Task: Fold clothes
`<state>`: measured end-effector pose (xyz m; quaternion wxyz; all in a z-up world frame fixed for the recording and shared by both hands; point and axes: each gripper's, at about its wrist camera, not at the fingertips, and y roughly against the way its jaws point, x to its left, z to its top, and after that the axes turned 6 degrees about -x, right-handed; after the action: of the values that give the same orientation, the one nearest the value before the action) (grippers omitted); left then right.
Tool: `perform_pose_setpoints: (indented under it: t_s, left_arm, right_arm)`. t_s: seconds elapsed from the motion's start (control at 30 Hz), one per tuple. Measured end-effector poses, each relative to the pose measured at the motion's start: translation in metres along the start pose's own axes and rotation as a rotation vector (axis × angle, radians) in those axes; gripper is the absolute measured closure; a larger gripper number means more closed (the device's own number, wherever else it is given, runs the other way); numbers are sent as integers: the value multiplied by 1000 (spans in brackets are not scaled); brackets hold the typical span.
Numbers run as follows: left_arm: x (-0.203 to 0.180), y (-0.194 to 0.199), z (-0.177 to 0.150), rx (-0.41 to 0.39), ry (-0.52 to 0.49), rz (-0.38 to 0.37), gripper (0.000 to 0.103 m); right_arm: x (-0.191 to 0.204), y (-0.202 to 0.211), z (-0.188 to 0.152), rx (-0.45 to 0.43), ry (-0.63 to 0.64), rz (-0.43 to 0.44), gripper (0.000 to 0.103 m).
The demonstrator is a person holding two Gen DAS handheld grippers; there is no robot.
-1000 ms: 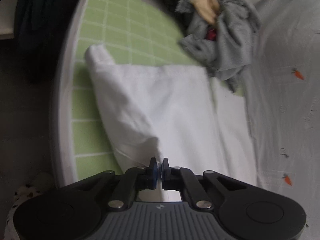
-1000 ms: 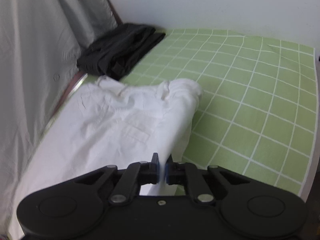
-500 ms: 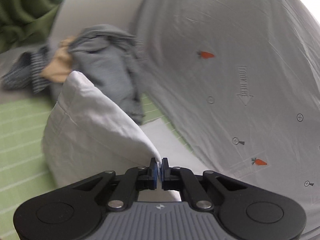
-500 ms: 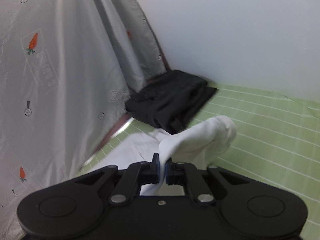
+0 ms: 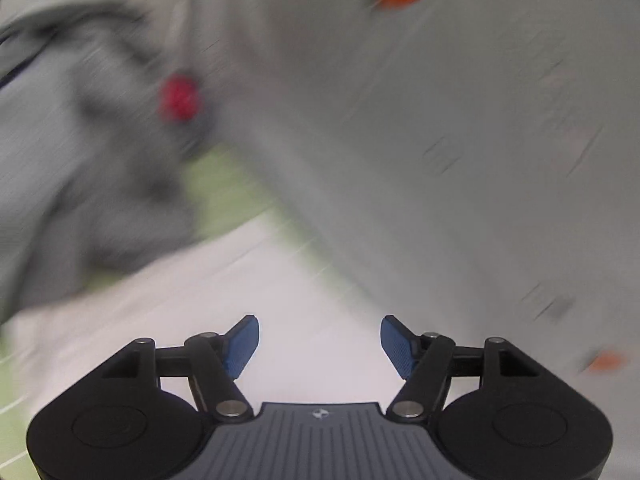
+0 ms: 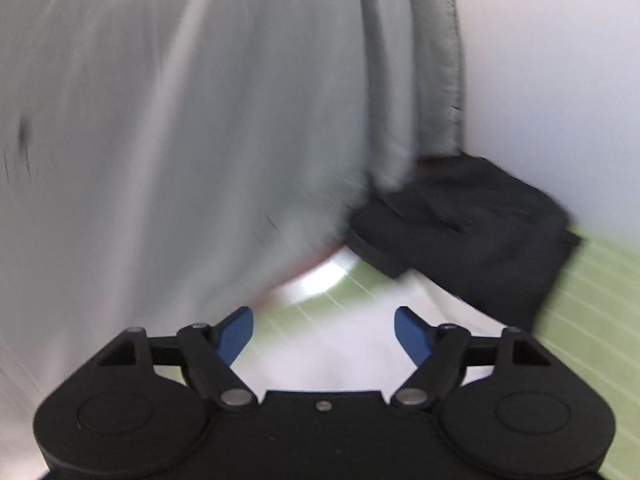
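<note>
The white garment [image 5: 240, 288] lies on the green checked sheet [image 5: 224, 192], blurred by motion in the left wrist view. My left gripper [image 5: 319, 340] hangs over it, its jaws opening wide, the blue pads [image 5: 242, 344] apart with nothing pressed between them. The right wrist view shows the same white garment [image 6: 344, 344] below my right gripper [image 6: 323, 334], whose jaws are also opening, and no cloth is pinched between its blue pads [image 6: 234, 334].
A grey crumpled pile [image 5: 80, 168] with a red spot sits left of the left gripper. A grey carrot-print sheet [image 5: 460, 120] rises on the right. A folded black garment [image 6: 472, 232] lies by the white wall [image 6: 552, 80], beside a hanging grey curtain [image 6: 180, 120].
Both grippers were shut on the white garment's edge and carried it across toward the grey sheet. Now both stand open and the cloth has dropped from them.
</note>
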<state>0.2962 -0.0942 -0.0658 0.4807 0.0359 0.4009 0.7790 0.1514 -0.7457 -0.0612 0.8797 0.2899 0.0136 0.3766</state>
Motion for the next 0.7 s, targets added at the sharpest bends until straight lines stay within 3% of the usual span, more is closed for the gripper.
perform_pose_setpoints:
  t_s: [0.07,0.13,0.2,0.3,0.5,0.53,0.57,0.63,0.7]
  left_arm:
    - [28,9,-19,24,-23,81,35]
    - [47,16,-33,45,-22,101,31]
    - [65,23,-46,67,-17,114,24]
    - [79,18,-56,108,42,96,24]
    - [66,4,-58,122,44,134,25]
    - [65,5,-59,117,32,134,26]
    - [64,5,-58,112,20,146,31]
    - [64,7,-58,113,-1,183,58]
    - [71,11,-54,143,7,191,72]
  right_arm:
    - [-14,9,-26,44,11,-63,25]
    - [-33,19,-47,91,-38,-117,24]
    - [-47,26,-61,142,-126,-111,24]
    - [-58,26,-79,205,-217,-95,21]
    - [-53,11,-98,299,-324,-23,17]
    - [-51,8,-100,312,-330,-14,23]
    - [-49,9,-102,308,-308,1,39]
    - [-44,11,-103,294,-232,27,56]
    - [-42,17,-105,264,-132,44,65]
